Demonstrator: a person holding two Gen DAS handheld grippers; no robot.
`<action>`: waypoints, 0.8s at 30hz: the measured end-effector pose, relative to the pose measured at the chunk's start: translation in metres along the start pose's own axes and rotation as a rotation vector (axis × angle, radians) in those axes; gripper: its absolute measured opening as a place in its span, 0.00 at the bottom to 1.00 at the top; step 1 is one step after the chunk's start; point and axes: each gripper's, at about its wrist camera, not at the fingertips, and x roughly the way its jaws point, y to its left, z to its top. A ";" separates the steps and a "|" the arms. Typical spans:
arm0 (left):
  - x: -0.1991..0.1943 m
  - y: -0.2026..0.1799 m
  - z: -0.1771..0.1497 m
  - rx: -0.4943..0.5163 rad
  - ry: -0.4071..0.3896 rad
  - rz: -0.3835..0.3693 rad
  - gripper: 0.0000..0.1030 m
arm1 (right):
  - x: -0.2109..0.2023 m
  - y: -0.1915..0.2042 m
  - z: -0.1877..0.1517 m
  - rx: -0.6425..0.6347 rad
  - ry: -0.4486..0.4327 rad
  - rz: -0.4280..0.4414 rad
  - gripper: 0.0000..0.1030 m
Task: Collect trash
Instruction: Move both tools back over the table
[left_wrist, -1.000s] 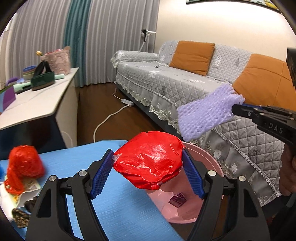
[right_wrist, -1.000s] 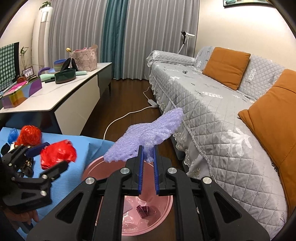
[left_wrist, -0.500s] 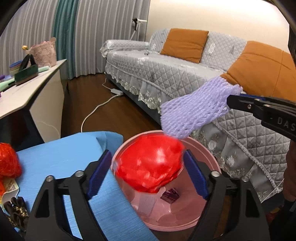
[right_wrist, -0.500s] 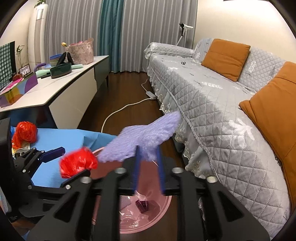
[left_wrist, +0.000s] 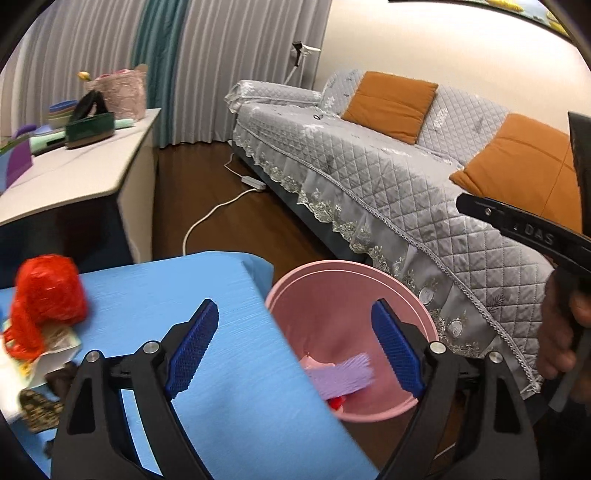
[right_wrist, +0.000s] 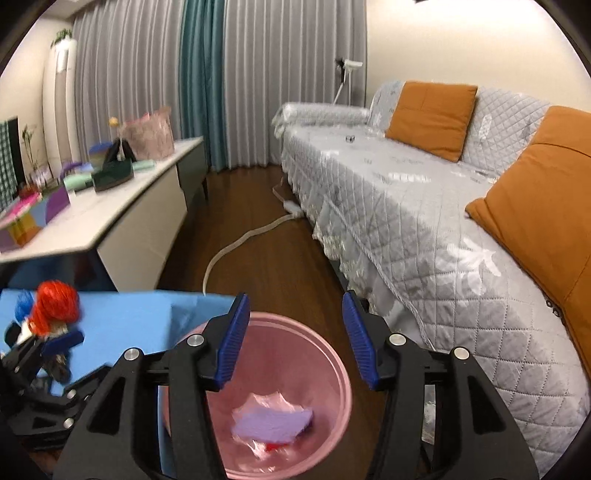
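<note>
Two hand-held grippers, both with nothing in them right now. The left hand-held gripper (left_wrist: 291, 350) has its blue pads spread wide with nothing between them, hanging over the spot where the blue counter (left_wrist: 177, 295) edge meets the pink trash bin (left_wrist: 354, 269). The right hand-held gripper (right_wrist: 291, 338) is parked right above the bin mouth, jaws opening, nothing between them either.

Makes sense why they're sitting there: the bin stands on the wood floor just off the counter's corner, squeezed between it and the grey quilted sofa (right_wrist: 424, 206), so anything let go from that height lands inside. And you can see the result, a lilac foam net (right_wrist: 273, 419) lying at the bottom on top of something red (right_wrist: 275, 446) that only peeks out, too blurry to name for sure.

Job's not finished though, I'd say. Over by the counter's far left edge there's still a little pile: a red mesh bag (left_wrist: 44, 299), some printed wrappers (left_wrist: 55, 341) under it, and a dark crumpled bit I can't identify. Left one is closer, so that's probably its next grab.
</note>
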 end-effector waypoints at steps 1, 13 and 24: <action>-0.010 0.004 -0.001 -0.004 -0.008 0.006 0.80 | -0.003 0.002 0.001 0.012 -0.013 0.018 0.51; -0.127 0.066 -0.013 -0.001 -0.100 0.123 0.76 | -0.042 0.067 0.003 0.044 -0.036 0.177 0.49; -0.196 0.165 -0.042 -0.146 -0.194 0.316 0.70 | -0.050 0.162 -0.030 -0.051 -0.022 0.316 0.37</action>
